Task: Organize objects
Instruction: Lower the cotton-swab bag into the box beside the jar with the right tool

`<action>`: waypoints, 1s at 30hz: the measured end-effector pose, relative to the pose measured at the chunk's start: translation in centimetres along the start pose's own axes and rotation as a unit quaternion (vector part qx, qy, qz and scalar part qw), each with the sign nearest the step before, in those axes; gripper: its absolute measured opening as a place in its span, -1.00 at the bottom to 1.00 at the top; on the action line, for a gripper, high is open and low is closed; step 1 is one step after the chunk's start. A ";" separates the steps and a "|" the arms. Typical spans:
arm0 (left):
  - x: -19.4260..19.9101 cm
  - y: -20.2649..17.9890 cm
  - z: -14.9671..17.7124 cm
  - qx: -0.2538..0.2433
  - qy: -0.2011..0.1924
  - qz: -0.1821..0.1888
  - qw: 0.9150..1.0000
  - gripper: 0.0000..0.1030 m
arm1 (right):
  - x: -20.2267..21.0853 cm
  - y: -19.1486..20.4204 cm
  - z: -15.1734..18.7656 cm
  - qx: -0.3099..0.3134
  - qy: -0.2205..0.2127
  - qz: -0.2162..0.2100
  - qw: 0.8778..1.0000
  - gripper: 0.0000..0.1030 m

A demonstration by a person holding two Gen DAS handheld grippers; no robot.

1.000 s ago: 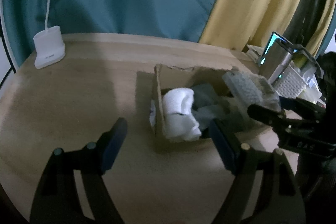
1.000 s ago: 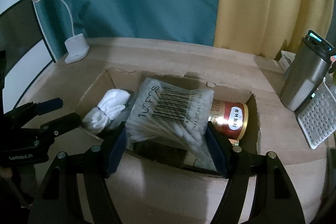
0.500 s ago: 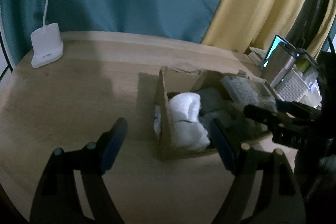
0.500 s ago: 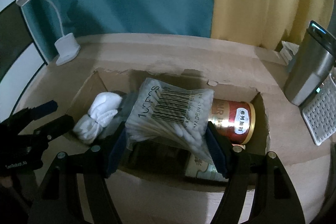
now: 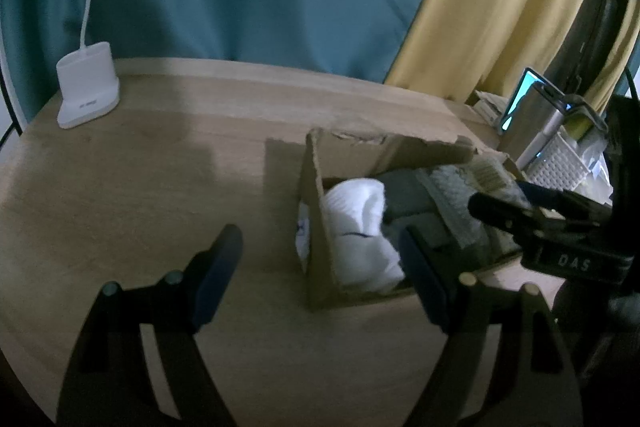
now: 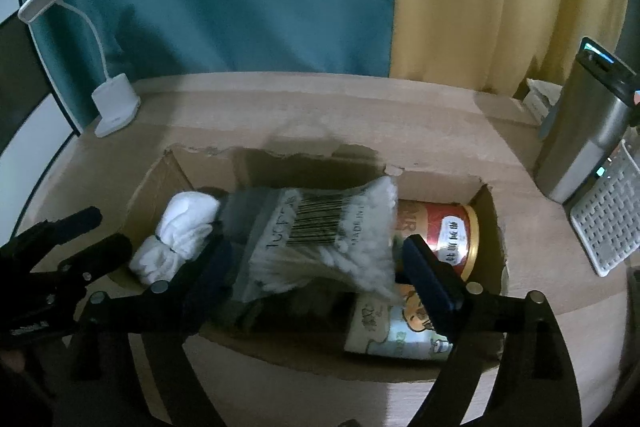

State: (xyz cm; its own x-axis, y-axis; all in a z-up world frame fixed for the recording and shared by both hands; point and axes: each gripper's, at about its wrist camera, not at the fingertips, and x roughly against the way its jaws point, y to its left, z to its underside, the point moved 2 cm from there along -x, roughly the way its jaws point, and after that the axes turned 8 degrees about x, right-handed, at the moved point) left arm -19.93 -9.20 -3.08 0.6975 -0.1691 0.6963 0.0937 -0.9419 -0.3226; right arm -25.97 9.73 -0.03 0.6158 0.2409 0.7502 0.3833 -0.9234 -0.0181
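The left gripper (image 5: 320,259) hangs spread and empty over the table (image 5: 140,187), beside the cardboard box (image 6: 304,367). The right gripper (image 6: 316,267) has just been widening its jaws; the bag of cotton swabs (image 6: 320,239) lies between them, unpressed, inside the box, with white socks (image 6: 176,231) on its left and a red can (image 6: 448,231) on its right.

**Count of items on the table and in the box**

One cardboard box (image 6: 160,183). Inside: one bag of cotton swabs (image 6: 320,239), one white sock roll (image 6: 176,235), one red can (image 6: 444,227), one illustrated packet (image 6: 400,331). At the table's (image 6: 304,107) right edge: one steel tumbler (image 6: 580,139), one white perforated basket (image 6: 608,223). Far left corner: one white desk lamp (image 6: 114,103)
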 end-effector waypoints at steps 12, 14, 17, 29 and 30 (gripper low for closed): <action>0.0 -0.4 0.1 -0.002 0.002 0.000 1.000 0.58 | 0.2 0.5 1.1 0.068 -0.008 0.011 0.998 0.64; 0.3 -0.3 0.1 -0.001 -0.001 -0.002 1.000 0.58 | -0.1 0.9 0.9 0.065 -0.005 -0.008 0.998 0.61; 0.5 -0.1 0.1 0.002 -0.004 -0.007 1.000 0.58 | -0.4 1.6 0.4 0.067 -0.005 -0.035 0.997 0.61; 0.2 -0.5 0.1 -0.001 -0.002 -0.007 1.000 0.58 | 0.2 0.6 0.3 0.079 -0.026 0.018 0.996 0.62; 0.2 -0.4 0.1 0.000 -0.002 -0.007 1.000 0.58 | 0.2 0.5 0.4 0.085 -0.025 0.025 0.996 0.62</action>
State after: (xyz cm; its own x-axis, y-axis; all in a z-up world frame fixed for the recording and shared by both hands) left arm -19.78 -8.80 -2.83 0.6987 -0.1547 0.6984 0.1031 -0.9444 -0.3123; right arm -25.37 9.39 -0.20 0.6694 0.2140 0.7115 0.4597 -0.8716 -0.1704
